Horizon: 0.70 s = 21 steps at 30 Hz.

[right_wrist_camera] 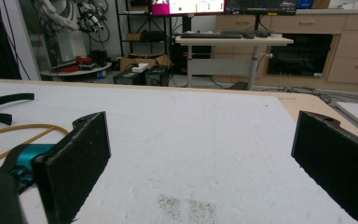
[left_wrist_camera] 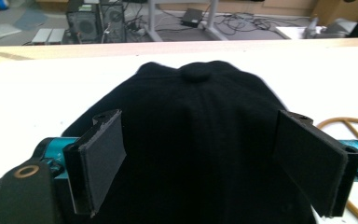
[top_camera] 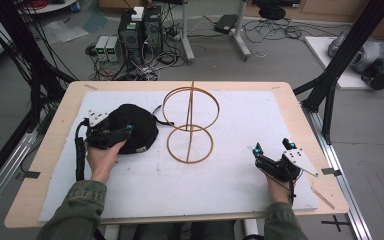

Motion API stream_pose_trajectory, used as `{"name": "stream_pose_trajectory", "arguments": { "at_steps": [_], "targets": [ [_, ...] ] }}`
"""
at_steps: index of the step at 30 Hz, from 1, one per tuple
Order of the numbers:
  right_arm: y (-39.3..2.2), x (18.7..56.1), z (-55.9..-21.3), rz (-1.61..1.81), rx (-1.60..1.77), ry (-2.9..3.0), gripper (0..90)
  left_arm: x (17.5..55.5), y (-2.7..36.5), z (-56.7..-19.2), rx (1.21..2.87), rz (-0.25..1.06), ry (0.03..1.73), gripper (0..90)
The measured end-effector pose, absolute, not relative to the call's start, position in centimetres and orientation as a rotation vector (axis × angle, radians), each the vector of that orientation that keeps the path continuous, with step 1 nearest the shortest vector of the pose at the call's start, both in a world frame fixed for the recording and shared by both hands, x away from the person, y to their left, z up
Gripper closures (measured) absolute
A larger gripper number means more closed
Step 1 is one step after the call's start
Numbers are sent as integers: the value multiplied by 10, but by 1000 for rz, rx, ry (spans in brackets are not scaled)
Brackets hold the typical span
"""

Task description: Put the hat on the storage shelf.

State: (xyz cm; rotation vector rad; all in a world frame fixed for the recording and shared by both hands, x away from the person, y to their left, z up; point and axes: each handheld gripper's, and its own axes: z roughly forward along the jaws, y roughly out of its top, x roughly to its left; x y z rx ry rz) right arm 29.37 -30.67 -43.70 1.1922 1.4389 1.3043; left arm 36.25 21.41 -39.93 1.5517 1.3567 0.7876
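We see a light wooden table (top_camera: 45,150) covered by a white mat (top_camera: 230,175), on which a black cap (top_camera: 137,127) lies just ahead of the left gripper (top_camera: 111,136) and a wooden ring stand (top_camera: 190,125) sits between the two grippers.

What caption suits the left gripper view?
Open left gripper straddling a black cap on the white mat.
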Motion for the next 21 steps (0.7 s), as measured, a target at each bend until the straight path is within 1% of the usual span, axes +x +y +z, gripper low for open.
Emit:
{"name": "stream_pose_trajectory", "arguments": {
  "at_steps": [13,15,19,21],
  "targets": [
    [-305,295,-438,1298,1185,1455,35,368,211,-406,1576,769,1374,192],
    [-304,295,-438,1307,1183,1465,36,368,212,-406,1581,762,1370,216],
    [-303,295,-439,1302,1175,1474,36,368,214,-406,1588,775,1381,220],
    [-303,295,-439,1298,1171,1474,36,368,213,-406,1589,765,1379,263]
  ]
}}
